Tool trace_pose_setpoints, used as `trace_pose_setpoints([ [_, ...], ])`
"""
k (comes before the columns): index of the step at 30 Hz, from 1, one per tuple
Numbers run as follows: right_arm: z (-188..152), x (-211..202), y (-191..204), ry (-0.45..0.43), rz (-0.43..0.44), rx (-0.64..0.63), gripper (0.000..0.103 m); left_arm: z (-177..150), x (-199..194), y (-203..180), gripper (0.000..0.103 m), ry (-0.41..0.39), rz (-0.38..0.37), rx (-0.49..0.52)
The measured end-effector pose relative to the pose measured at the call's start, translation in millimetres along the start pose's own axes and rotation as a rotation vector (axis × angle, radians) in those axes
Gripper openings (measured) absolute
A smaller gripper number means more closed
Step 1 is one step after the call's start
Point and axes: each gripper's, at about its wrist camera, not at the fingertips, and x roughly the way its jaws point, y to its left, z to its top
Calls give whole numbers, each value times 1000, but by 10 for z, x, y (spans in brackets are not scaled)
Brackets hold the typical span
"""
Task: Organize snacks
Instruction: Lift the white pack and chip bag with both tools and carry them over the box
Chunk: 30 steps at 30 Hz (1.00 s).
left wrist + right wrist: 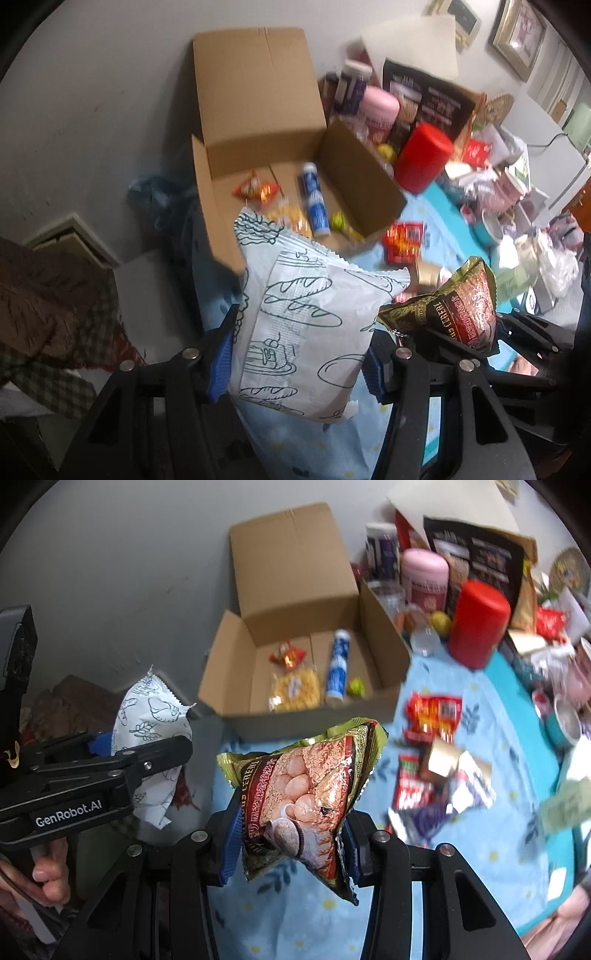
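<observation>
My left gripper (299, 354) is shut on a white bread packet (306, 325) with drawn loaves, held above the blue tablecloth in front of the open cardboard box (258, 110). My right gripper (291, 845) is shut on a green and red cereal packet (306, 797), held in the air to the right of the left one. The cereal packet also shows in the left wrist view (461, 310), and the bread packet in the right wrist view (147, 731). The box (295, 572) holds a blue and white tube (338, 668), a yellow packet (295, 690), a small orange packet (288, 653) and a small yellow-green item (356, 686).
Loose red snack packets (432, 716) and foil wrappers (458, 782) lie on the blue cloth (491, 701) right of the box. A red canister (478, 624), a pink jar (424, 576) and other clutter stand behind. A wall is at the left and rear.
</observation>
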Motion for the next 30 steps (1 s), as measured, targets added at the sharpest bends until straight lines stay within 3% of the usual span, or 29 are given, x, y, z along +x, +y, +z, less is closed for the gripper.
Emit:
trace_pose_setpoints([
  [13, 819, 9, -11, -116, 7, -77, 44, 818, -71, 146, 54, -143, -11, -3],
  [23, 1456, 171, -23, -177, -16, -112, 44, 1397, 89, 222, 54, -218, -28, 7],
  [30, 1809, 436, -150, -191, -45, -122, 44, 1676, 411, 317, 54, -230, -5, 18],
])
